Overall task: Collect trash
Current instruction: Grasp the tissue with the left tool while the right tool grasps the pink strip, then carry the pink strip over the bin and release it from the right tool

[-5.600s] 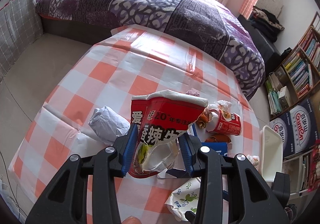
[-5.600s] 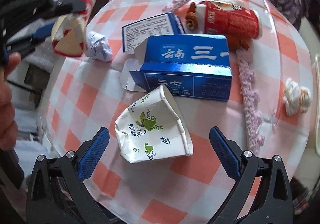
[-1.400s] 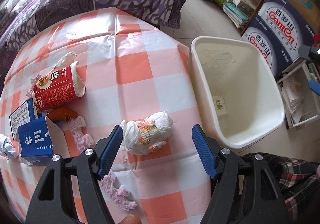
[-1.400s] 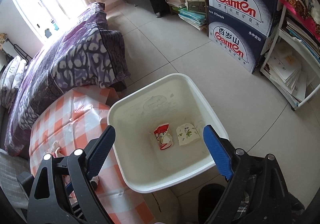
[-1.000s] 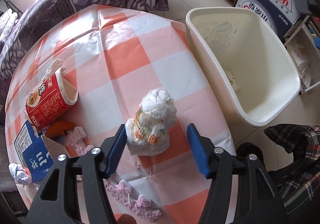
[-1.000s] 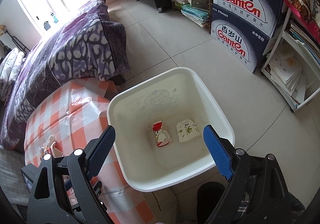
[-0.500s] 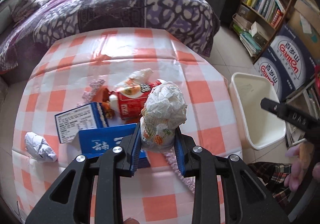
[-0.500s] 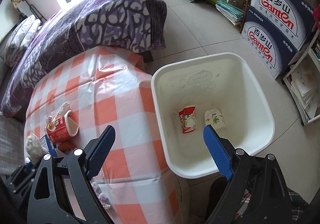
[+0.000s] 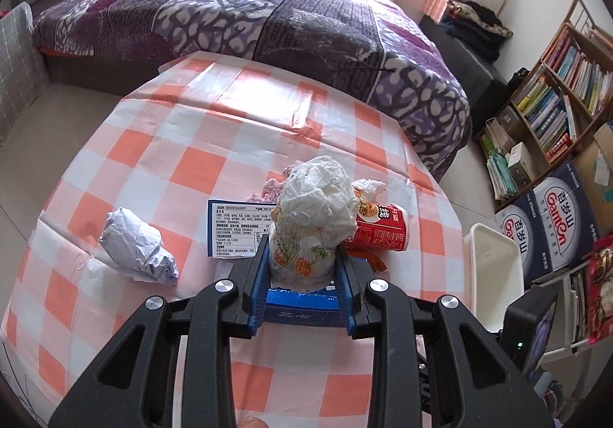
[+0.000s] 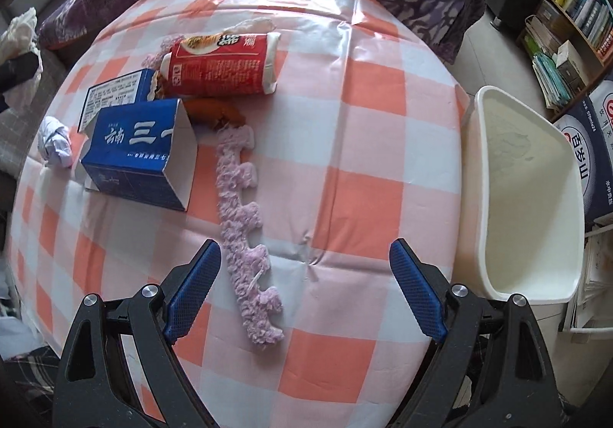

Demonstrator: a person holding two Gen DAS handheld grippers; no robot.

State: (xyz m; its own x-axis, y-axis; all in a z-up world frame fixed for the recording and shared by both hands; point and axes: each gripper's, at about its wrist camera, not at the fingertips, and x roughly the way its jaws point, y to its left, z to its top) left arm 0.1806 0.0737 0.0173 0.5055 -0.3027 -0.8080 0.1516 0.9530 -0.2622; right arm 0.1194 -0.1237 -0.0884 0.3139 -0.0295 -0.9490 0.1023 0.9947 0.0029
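Observation:
My left gripper is shut on a crumpled white wrapper with orange print, held above the checked table. Under it lie a blue box, a red cup on its side and a crumpled paper ball. My right gripper hangs open over the table's near part, its left finger beside a purple fuzzy strip. The right wrist view also shows the blue box, the red cup, an orange scrap and the paper ball.
A white bin stands on the floor against the table's right edge, also seen as the bin. A purple bed lies behind the table. Bookshelves and printed cartons stand to the right.
My left gripper closed on the white wrapper and lifted it off the table. My right gripper swung from above the bin to above the table, still open.

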